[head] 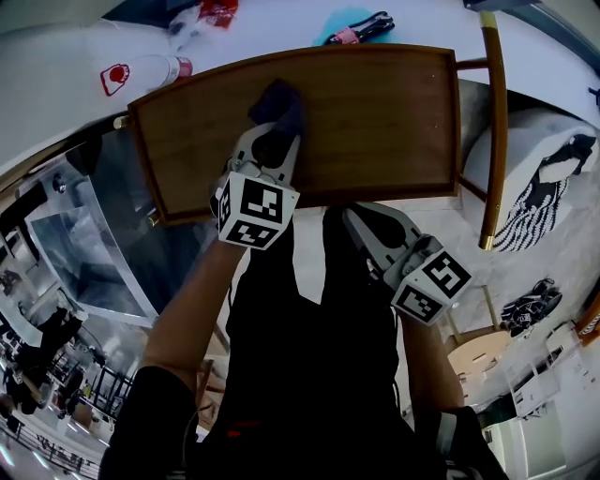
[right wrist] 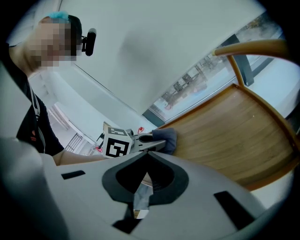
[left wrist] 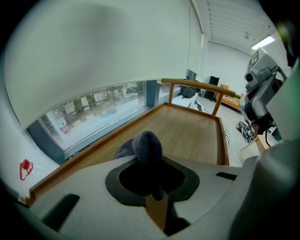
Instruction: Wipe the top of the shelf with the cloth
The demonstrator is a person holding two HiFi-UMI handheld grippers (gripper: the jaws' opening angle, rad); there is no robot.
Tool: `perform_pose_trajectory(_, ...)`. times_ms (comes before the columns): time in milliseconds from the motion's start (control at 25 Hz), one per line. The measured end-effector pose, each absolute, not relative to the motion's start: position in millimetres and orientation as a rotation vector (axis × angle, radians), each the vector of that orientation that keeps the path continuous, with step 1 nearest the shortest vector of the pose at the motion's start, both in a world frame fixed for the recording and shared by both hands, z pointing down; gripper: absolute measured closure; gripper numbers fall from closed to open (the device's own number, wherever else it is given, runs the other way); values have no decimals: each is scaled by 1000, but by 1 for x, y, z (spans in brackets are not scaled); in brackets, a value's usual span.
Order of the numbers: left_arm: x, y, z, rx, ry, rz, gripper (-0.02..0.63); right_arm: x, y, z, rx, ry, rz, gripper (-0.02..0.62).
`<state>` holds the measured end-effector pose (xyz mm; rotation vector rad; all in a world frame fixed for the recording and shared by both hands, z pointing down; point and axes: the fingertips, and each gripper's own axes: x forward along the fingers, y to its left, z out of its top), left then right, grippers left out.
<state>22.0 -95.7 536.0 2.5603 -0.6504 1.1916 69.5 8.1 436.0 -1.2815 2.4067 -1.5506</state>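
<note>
The wooden shelf top has a raised rim and fills the upper middle of the head view. A dark blue-grey cloth lies bunched on its left part. My left gripper is shut on the cloth, pressing it onto the wood. In the right gripper view the cloth shows at the tip of that left gripper. My right gripper hangs just off the shelf's near edge, jaws shut with nothing between them. The shelf board lies ahead of it.
A curved wooden rail runs along the shelf's right side. Beyond the far edge lie a plastic bottle and a teal item with a dark tool. A glass panel drops away at the left.
</note>
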Motion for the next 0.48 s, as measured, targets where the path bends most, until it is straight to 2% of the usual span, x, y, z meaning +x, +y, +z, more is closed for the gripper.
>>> perform_pose_trajectory(480, 96, -85, 535, 2630, -523, 1194, 537, 121, 24, 437, -1370, 2313, -1532, 592)
